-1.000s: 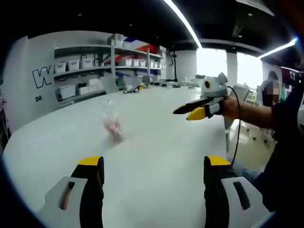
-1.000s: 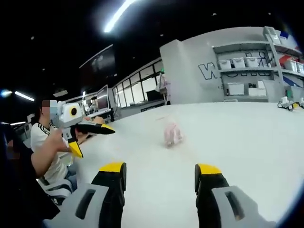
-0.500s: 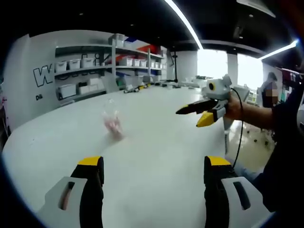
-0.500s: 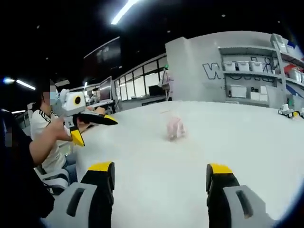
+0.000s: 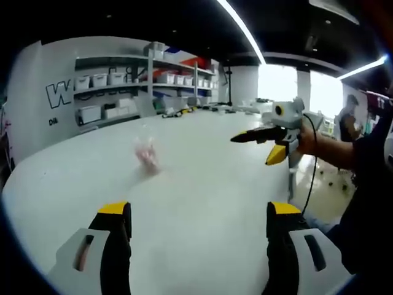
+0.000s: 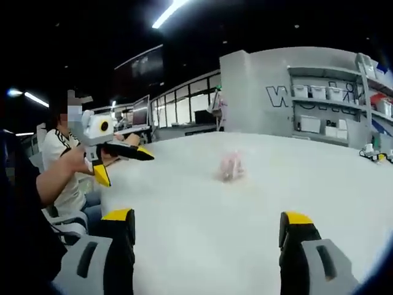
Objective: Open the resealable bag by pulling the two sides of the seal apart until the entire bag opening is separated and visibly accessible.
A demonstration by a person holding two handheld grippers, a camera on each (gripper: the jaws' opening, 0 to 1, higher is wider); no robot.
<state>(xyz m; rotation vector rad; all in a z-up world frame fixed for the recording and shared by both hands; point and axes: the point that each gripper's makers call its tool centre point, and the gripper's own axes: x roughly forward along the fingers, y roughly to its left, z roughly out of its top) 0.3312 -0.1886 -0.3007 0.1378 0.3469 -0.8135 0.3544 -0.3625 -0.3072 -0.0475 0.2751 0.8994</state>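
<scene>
A small clear resealable bag (image 5: 146, 157) with pink contents stands alone on the white table (image 5: 202, 184), far from both grippers. In the left gripper view my left gripper (image 5: 199, 212) is open, its yellow-tipped jaws wide apart and low over the table. My right gripper (image 5: 255, 147) hovers at the right, held by a hand, also open. The right gripper view has the bag (image 6: 231, 166) ahead at mid-table and my right gripper (image 6: 207, 218) open with nothing between its jaws. My left gripper (image 6: 126, 169) floats at the left edge of the table (image 6: 202, 196), also open.
Wall shelves with white bins (image 5: 123, 80) stand behind the table, and small items (image 5: 184, 110) lie at its far end. A person (image 5: 350, 117) stands by the bright windows. A seated person in a white shirt (image 6: 61, 153) and a chair (image 6: 67, 224) are beside the table.
My right gripper's jaws have spread wider apart. In the left gripper view it has drifted a little to the right. The bag has stayed put.
</scene>
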